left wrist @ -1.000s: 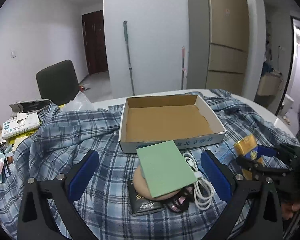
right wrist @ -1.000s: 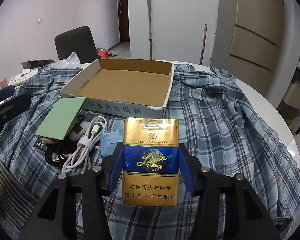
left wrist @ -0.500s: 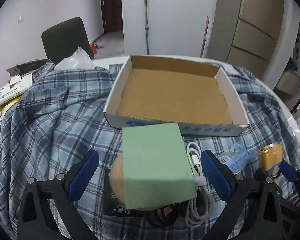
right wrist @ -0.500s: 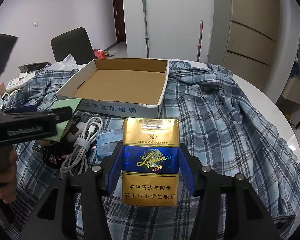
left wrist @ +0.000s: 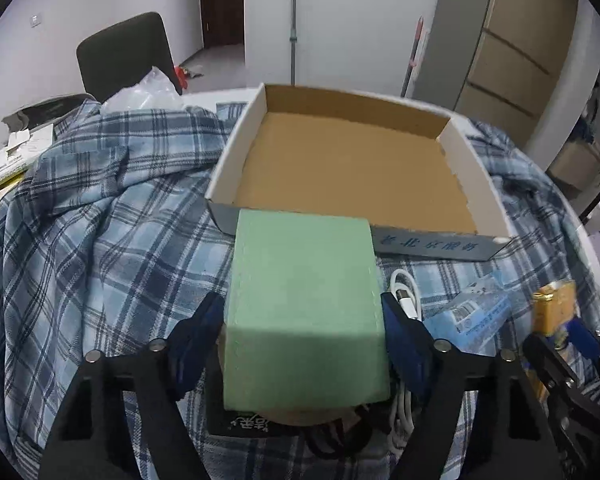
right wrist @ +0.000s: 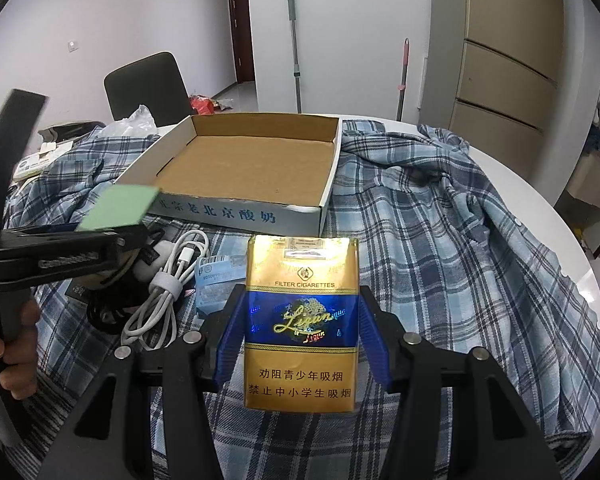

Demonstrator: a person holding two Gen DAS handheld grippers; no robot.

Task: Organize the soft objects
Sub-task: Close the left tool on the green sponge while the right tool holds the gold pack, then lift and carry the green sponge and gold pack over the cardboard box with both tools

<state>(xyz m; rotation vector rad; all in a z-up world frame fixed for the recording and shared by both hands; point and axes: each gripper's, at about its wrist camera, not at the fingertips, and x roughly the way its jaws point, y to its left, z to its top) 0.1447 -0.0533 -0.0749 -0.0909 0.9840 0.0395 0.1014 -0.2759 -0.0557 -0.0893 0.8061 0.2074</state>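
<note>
Gripping from both sides, the left gripper point(left wrist: 304, 332) is closed on a green block point(left wrist: 304, 312), held above clutter just in front of the open cardboard box point(left wrist: 352, 160). The right gripper point(right wrist: 300, 340) is clamped on an upright gold-and-blue cigarette pack point(right wrist: 300, 320), near the box's front wall. A white cable point(right wrist: 164, 288) and a blue packet point(right wrist: 216, 276) are seen lying between them on the plaid shirt point(right wrist: 440, 240) spread over the table.

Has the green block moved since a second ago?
Yes. In the right wrist view the green block, held in the left hand-held gripper, has risen to the cardboard box front-wall level.
</note>
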